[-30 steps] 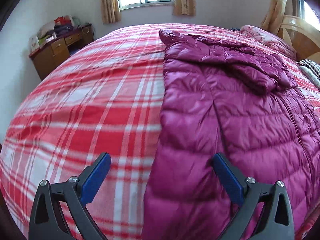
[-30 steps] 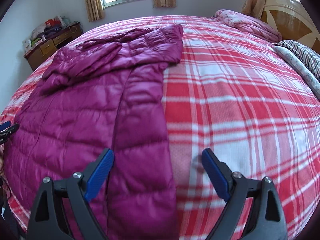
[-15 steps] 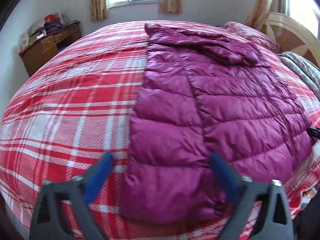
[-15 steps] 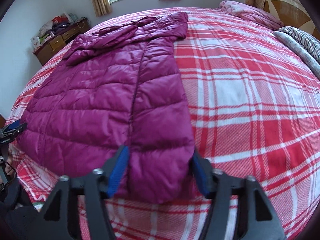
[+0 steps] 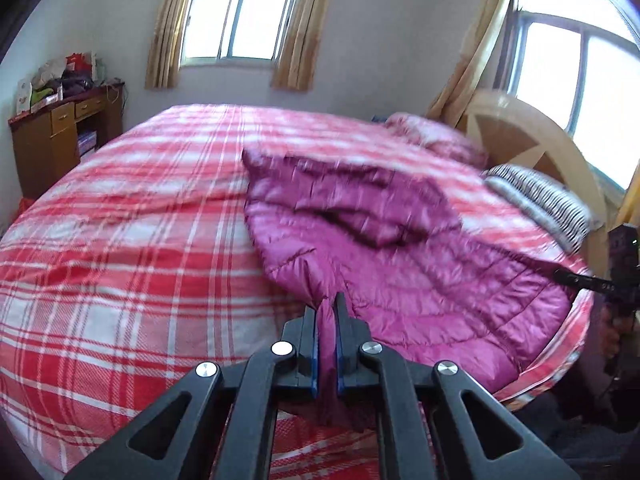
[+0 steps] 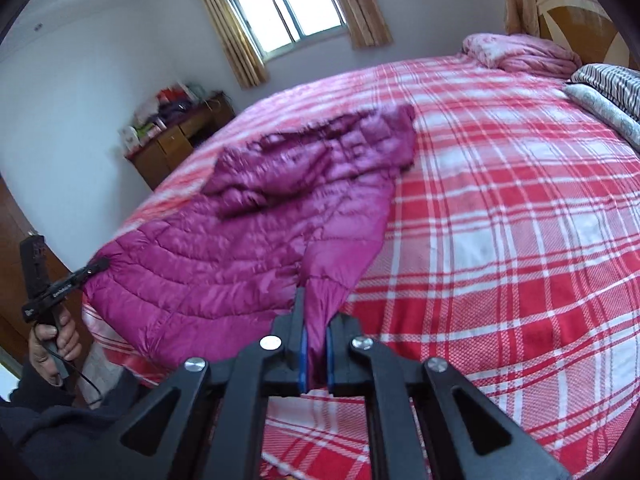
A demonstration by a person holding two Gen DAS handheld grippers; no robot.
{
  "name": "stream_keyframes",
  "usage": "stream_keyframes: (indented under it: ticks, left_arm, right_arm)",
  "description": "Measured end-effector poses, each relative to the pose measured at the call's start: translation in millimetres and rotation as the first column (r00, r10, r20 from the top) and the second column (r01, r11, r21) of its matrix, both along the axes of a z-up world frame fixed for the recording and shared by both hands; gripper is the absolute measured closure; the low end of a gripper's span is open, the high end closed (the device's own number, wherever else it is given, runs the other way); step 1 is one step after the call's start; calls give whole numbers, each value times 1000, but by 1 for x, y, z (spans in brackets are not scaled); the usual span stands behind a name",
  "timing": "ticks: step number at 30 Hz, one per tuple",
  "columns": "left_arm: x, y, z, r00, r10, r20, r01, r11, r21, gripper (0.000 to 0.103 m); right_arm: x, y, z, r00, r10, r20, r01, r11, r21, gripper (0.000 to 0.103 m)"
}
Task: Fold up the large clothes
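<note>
A magenta quilted down jacket (image 5: 392, 256) lies on the red plaid bed cover (image 5: 128, 248), its sleeves folded across the upper part. My left gripper (image 5: 327, 312) is shut on the jacket's left hem corner, with fabric bunched between the blue pads. My right gripper (image 6: 314, 320) is shut on the jacket's (image 6: 248, 248) right hem corner. Both corners are lifted off the bed near its front edge. The right gripper also shows at the far right of the left wrist view (image 5: 576, 278), and the left gripper at the far left of the right wrist view (image 6: 80, 274).
A pink quilt (image 5: 432, 140) and a striped pillow (image 5: 540, 200) lie by the wooden headboard (image 5: 532, 148). A wooden desk (image 5: 60, 128) with clutter stands by the far wall under a curtained window (image 5: 240, 20). The person's hand (image 6: 52, 340) holds the left gripper's handle.
Both grippers have closed on the jacket's hem corners and pulled back and up. The hem now hangs lifted between them, and the jacket has slid toward the bed's front edge.
</note>
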State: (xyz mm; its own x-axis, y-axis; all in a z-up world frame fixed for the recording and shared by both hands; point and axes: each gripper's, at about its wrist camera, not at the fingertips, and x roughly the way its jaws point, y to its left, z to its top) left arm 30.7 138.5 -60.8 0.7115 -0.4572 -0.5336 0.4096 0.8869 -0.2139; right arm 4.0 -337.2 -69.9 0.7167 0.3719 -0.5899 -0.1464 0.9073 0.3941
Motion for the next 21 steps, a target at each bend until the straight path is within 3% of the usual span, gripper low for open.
stream_keyframes:
  ticks: [6, 10, 21]
  left_arm:
    - [-38, 18, 76, 988, -61, 141, 78, 989, -122, 98]
    - [-42, 16, 104, 974, -83, 210, 108, 988, -108, 98]
    - [102, -12, 55, 999, -28, 37, 30, 998, -54, 98]
  right_arm:
    - [-33, -20, 74, 982, -20, 190, 6, 997, 77, 95]
    - [-32, -23, 102, 958, -45, 284, 20, 996, 88, 95]
    - [103, -50, 62, 971, -164, 175, 141, 980, 138, 95]
